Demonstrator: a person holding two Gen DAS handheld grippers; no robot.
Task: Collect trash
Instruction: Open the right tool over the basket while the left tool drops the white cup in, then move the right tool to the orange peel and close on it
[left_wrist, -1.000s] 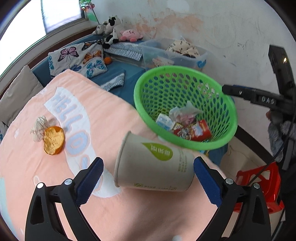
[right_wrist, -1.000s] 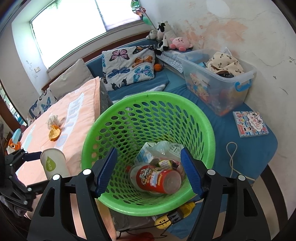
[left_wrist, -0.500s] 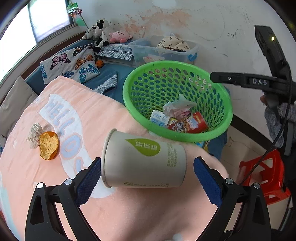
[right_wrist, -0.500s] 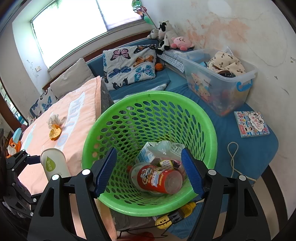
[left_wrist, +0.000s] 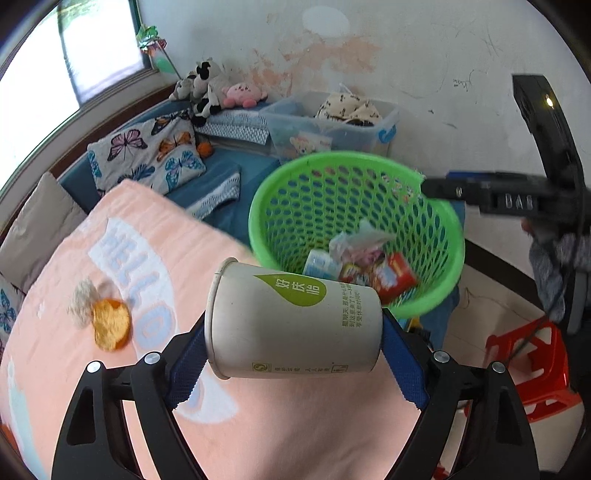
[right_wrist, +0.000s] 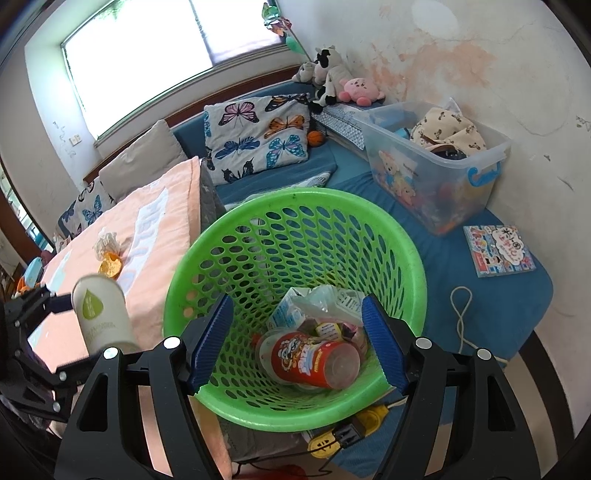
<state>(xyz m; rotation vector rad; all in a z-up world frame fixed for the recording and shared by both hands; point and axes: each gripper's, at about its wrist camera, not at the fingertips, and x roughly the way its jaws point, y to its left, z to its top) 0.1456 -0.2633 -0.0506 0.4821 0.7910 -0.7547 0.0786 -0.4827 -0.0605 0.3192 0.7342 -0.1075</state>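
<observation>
A beige paper cup (left_wrist: 291, 321) with a green leaf logo lies sideways between the blue pads of my left gripper (left_wrist: 295, 365). The jaws are closing; one pad is on the rim, the other on the base, and the cup hangs above the pink blanket (left_wrist: 295, 435). The right wrist view shows the same cup (right_wrist: 101, 314) in the left gripper (right_wrist: 74, 332) beside the green basket (right_wrist: 295, 195). My right gripper (right_wrist: 297, 343) stands open over the basket's near side, nothing between its pads. The basket holds a red snack cup (right_wrist: 314, 356) and wrappers. An orange peel (left_wrist: 110, 325) and a white wad (left_wrist: 83, 301) lie on the blanket.
Beyond the basket (left_wrist: 354, 157) are a clear storage bin (right_wrist: 436, 173), butterfly pillows (right_wrist: 258, 140) and plush toys (right_wrist: 360, 88) on a blue mat. A booklet (right_wrist: 498, 251) lies on the mat. A yellow power strip (right_wrist: 343, 432) lies below the basket. A red stool (left_wrist: 532, 365) stands by the bed.
The left jaws have closed in onto the cup's two ends, and the cup has come up off the blanket. The right gripper and the basket have kept still.
</observation>
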